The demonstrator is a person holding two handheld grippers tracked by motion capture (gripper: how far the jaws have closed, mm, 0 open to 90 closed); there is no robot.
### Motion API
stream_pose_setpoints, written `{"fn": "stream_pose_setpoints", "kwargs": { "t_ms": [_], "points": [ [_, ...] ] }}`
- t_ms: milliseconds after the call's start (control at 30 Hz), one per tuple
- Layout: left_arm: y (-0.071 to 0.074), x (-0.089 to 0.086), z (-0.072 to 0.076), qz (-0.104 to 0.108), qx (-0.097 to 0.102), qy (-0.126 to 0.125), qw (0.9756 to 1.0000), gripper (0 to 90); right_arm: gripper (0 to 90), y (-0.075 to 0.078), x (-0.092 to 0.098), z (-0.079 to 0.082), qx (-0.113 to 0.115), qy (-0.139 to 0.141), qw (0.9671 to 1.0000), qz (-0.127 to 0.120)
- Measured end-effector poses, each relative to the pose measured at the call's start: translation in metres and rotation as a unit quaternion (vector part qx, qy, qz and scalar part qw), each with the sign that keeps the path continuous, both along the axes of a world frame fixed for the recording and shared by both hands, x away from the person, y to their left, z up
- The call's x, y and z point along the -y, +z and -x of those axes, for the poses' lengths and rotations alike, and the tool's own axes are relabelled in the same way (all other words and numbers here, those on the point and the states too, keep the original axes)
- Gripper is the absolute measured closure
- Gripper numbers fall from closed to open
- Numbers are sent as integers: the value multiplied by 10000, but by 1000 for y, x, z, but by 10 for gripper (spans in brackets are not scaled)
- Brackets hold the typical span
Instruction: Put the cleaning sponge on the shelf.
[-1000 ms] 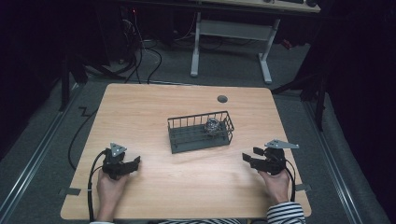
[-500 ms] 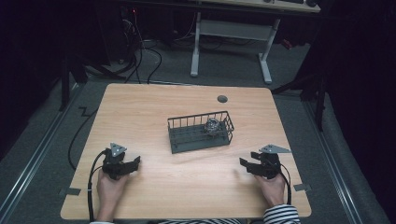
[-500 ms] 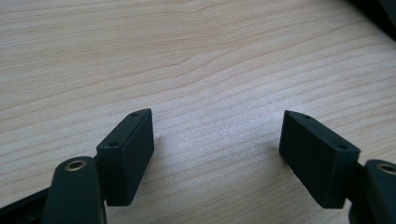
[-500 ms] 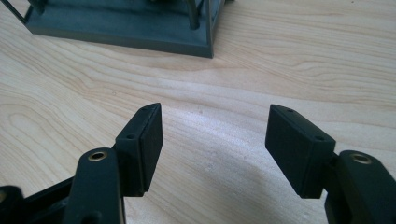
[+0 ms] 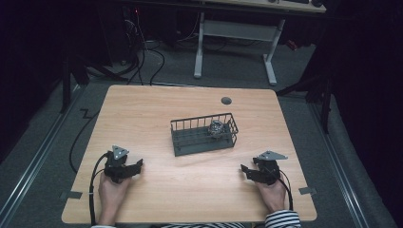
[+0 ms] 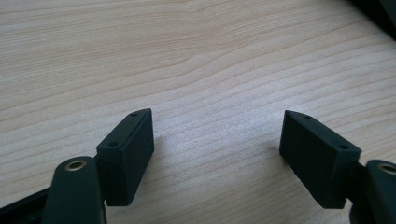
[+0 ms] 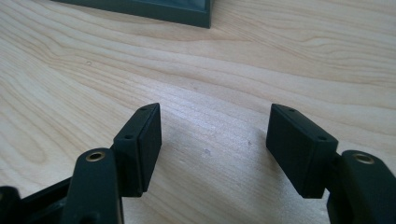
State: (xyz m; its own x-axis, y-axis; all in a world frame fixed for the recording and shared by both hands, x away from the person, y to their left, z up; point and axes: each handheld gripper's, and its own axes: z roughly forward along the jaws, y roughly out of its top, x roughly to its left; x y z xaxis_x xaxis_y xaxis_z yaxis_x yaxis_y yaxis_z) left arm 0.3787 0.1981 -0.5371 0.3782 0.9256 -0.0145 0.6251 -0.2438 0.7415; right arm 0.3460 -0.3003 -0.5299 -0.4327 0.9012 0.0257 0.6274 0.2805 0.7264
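So, both hands are parked on the wooden surface (image 5: pixel 157 109) near its front edge. Left tool (image 5: pixel 135 167) sits at about 8 o'clock from the middle of the surface, jaws spread wide with nothing between them; in the left gripper view its tool (image 6: pixel 217 140) has just bare wood grain in the gap. Right tool (image 5: pixel 246 171) is over at roughly 4 o'clock, also spread wide and empty, and the right gripper view of the same tool (image 7: pixel 215 133) looks low across the wood with the dark base of the basket (image 7: pixel 140 8) at the top edge.

That wire basket (image 5: pixel 202 142) is dark grey and sits right about the center of the surface, well apart from both tools. Inside it, at its right end, there's a small roundish silvery object (image 5: pixel 216 128); too small to tell what it is.

A small dark round grommet (image 5: pixel 226 100) sits at 12 o'clock near the far edge. Striped sleeve (image 5: pixel 283 219) shows on the right arm. Black cable (image 5: pixel 95 171) loops back from the left tool.
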Motion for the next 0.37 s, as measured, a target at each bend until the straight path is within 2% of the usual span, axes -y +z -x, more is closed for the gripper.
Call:
{"fn": "stream_pose_setpoints", "kwargs": {
  "t_ms": [67,367],
  "points": [
    [0,0,0,1,0,0,10000,266,367,-1,-4,1,109,3,9997,221],
    [0,0,0,-2,0,-1,10000,266,361,-1,-3,1,103,34,9997,214]
  ]
}}
